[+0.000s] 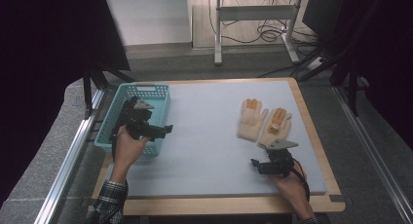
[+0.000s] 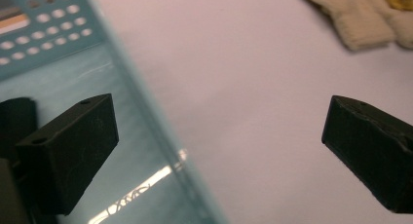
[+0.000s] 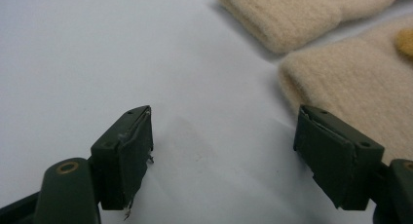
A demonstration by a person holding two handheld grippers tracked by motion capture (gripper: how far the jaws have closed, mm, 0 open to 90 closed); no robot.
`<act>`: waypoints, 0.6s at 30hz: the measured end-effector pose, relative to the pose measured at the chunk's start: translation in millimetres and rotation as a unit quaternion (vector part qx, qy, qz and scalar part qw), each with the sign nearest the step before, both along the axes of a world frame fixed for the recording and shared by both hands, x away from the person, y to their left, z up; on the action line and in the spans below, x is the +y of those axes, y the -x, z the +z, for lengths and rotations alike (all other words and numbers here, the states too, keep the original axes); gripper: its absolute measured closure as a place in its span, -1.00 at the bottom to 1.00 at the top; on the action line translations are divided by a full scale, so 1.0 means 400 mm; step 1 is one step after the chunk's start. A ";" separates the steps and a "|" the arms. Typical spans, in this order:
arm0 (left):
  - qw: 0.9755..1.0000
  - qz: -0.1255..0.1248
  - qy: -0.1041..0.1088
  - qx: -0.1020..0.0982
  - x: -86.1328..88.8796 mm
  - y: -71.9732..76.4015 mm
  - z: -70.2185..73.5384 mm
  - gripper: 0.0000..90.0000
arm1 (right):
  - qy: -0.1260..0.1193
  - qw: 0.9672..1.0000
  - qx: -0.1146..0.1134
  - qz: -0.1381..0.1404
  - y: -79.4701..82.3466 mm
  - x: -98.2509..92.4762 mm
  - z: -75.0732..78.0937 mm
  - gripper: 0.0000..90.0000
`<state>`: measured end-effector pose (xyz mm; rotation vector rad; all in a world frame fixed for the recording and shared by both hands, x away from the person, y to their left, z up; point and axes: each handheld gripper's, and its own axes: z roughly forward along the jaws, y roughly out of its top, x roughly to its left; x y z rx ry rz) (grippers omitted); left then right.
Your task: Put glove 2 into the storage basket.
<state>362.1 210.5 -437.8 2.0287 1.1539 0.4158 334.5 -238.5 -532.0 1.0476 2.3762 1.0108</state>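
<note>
With jaws apart and nothing between them, the right gripper (image 1: 255, 164) sits just short of the two cream gloves (image 1: 263, 119) on the grey mat (image 1: 204, 136), while the left gripper (image 1: 168, 129), likewise agape, hangs over the near wall of the teal basket (image 1: 160, 90), whose floor beneath it is bare.

A pale grey mat (image 1: 209, 136) covers the wooden table (image 1: 234, 204). Beyond it stands a metal desk frame (image 1: 253, 19), with what look like cables (image 1: 265, 34) underneath.
</note>
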 end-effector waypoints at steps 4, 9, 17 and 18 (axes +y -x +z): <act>1.000 -0.022 -0.003 -0.010 -0.042 0.026 -0.013 -0.99 | 0.001 1.000 0.000 0.001 0.000 0.000 0.000 -0.51; 0.999 -0.041 -0.015 -0.021 -0.089 0.056 -0.041 -0.99 | 0.006 1.000 -0.001 0.001 0.000 0.002 0.000 -0.51; 0.997 -0.068 -0.013 -0.035 -0.169 0.126 -0.098 -0.99 | 0.004 1.000 -0.001 0.000 -0.001 0.002 0.000 -0.51; 0.997 -0.068 -0.013 -0.035 -0.169 0.126 -0.098 -0.99 | 0.004 1.000 -0.001 0.000 -0.001 0.002 0.000 -0.51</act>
